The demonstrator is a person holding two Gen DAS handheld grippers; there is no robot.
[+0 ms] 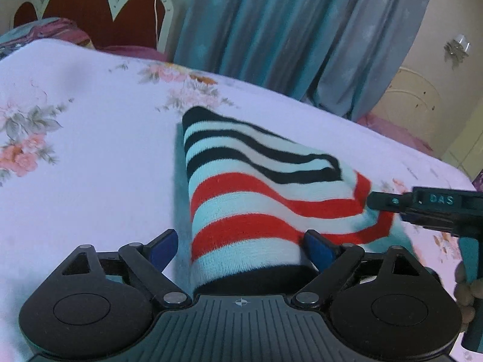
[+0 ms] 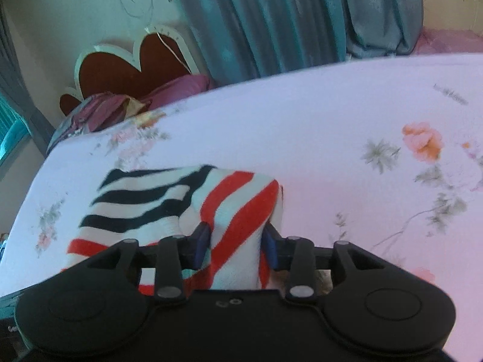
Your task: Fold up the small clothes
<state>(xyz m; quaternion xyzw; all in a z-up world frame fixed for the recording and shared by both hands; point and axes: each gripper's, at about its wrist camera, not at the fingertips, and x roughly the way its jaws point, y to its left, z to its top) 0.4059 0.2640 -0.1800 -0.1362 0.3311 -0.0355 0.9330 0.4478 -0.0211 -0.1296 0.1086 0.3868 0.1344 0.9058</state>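
Note:
A small striped garment with black, red and pale blue bands lies on the floral bedsheet. My left gripper is open, its blue pads standing on either side of the garment's near edge. My right gripper is shut on a bunched fold of the same garment and holds that corner lifted off the sheet. In the left wrist view the right gripper reaches in from the right and pinches the red-striped corner.
The bed's far edge runs along teal curtains. A scalloped red headboard and purple pillows stand at the head of the bed. A cream cabinet is at the right.

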